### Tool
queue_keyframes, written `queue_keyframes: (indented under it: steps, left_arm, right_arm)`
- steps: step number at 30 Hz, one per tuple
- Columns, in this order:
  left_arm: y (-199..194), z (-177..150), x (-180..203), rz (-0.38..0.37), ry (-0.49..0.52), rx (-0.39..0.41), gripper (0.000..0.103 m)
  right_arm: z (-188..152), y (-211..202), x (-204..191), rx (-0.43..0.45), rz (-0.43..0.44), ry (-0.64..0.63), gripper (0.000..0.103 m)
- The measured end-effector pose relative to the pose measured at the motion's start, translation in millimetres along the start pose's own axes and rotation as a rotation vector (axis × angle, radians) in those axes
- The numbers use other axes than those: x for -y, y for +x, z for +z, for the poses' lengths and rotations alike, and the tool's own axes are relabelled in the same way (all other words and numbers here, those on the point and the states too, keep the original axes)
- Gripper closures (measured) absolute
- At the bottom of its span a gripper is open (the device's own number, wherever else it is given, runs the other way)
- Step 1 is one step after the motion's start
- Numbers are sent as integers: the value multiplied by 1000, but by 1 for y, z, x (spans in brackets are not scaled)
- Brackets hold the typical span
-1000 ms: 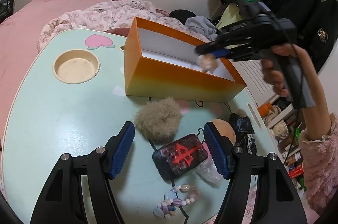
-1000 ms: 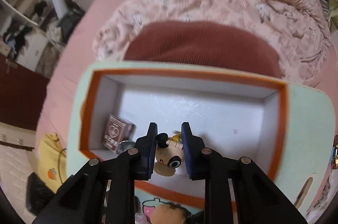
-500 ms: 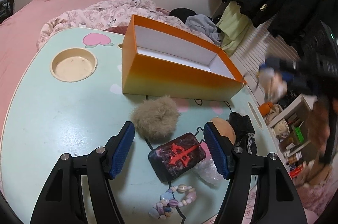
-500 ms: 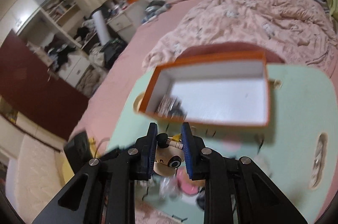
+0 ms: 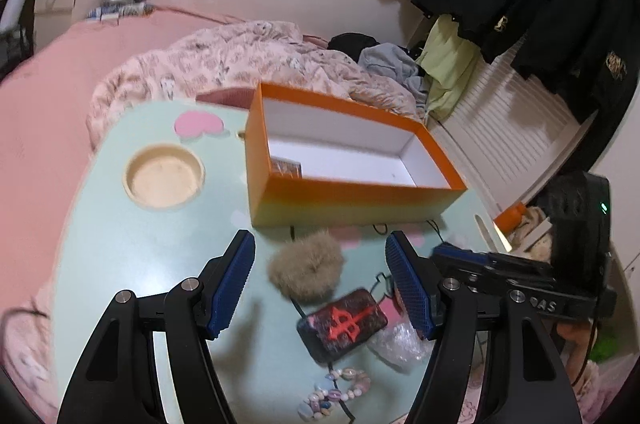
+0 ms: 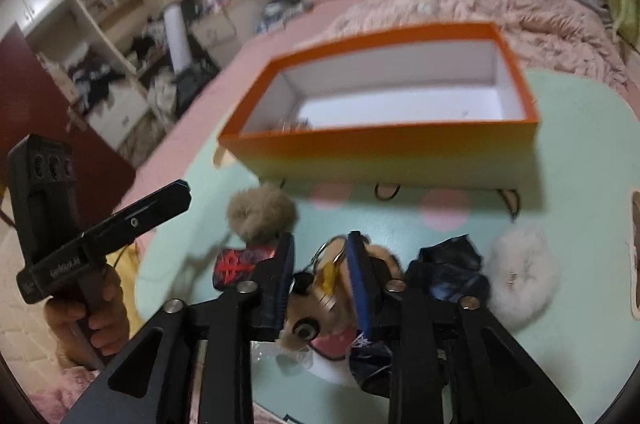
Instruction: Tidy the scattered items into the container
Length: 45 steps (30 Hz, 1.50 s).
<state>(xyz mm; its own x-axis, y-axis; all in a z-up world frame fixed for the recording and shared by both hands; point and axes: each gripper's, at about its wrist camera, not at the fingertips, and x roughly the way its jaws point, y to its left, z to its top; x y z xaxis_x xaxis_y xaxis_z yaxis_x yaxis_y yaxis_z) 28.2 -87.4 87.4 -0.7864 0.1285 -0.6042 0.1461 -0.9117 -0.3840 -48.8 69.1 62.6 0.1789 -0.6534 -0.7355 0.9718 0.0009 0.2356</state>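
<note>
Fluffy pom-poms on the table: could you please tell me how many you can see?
2. A brown pom-pom lies in front of the orange box, towards its left end; a white pom-pom lies at the right, beside a dark bundle. The clutter could hide more.

The left wrist view looks forward and downward along its own blue-padded fingers [image 5: 236,284] over the mint-green table [image 5: 120,264], close above the clutter, with the orange box [image 5: 352,200] at 12 o'clock and the bed [image 5: 60,84] beyond at 10 o'clock. The right wrist view looks steeply down along its own fingers [image 6: 280,272] from the table's near edge, nearer to the surface, the same orange box [image 6: 384,152] at 12 o'clock. Both views share the box, the tan fluffy pompom [image 5: 306,270] [image 6: 260,210], the black card with a red mark [image 5: 342,324] [image 6: 236,262] and the bed. Each camera catches the other tool: the right gripper [image 5: 452,252] at 3 o'clock, the left gripper [image 6: 180,194] at 9 o'clock.
</note>
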Motion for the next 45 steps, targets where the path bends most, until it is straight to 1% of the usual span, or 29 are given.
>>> queue_keyframes:
  steps: [3,6,7,8,9,11,13,16,18,19,23,24,26,28,29,31,33,34,36,38,41,43,45]
  left_arm:
    - [-2,27,13,1,78,-29,35]
    - [6,59,26,-14,128,-113,35]
    - [14,70,30,-17,143,-158,37]
    - [23,80,33,-18,154,-205,41]
    - [35,90,36,-7,160,-262,49]
    - [63,104,39,56,175,-373,50]
    - [91,111,42,145,209,-465,49]
    - [125,111,44,296,257,-560,49]
    - [143,107,42,365,263,-614,49]
    - [149,106,39,379,250,-635,49]
    - [167,105,40,395,224,-681,49]
    - [173,102,40,400,219,-698,49]
    - [185,97,39,433,220,-722,49]
    - [190,97,41,493,239,-697,49]
    - [191,98,42,500,234,-695,48]
    - [191,99,44,470,213,-685,46]
    - [189,101,46,400,192,-674,46]
    - [187,103,46,352,172,-667,46]
    - [184,107,47,228,128,-655,46]
    - [180,111,50,165,101,-639,46]
    - [149,128,54,86,85,-494,46]
    - [111,140,48,45,57,-350,46]
    - [65,142,33,20,-18,-189,44]
  right_arm:
    - [-5,-19,7,99,8,35,57]
    - [-8,-32,6,149,12,45,53]
    - [-9,-35,6,159,12,49,53]
    - [-9,-36,6,160,16,51,51]
    - [-10,-36,7,152,24,54,50]
    - [-11,-35,8,145,34,64,50]
    - [-12,-35,11,137,45,73,50]
    - [-14,-37,14,140,61,83,50]
    - [-15,-39,15,143,74,86,50]
    - [-14,-40,17,147,78,89,49]
    - [-17,-43,20,151,97,100,47]
    - [-18,-43,20,144,119,94,47]
    - [-17,-43,21,141,130,98,47]
    - [-18,-43,22,139,135,101,47]
    - [-18,-43,22,139,137,102,47]
    - [-18,-42,23,137,139,105,47]
    - [-19,-42,23,135,146,109,47]
    - [-18,-41,24,133,148,110,47]
    - [-18,-41,24,131,150,112,47]
    - [-17,-41,25,132,149,111,47]
    - [-13,-43,23,137,145,93,47]
    - [-1,-46,17,139,142,68,47]
    - [23,-43,8,121,153,50,47]
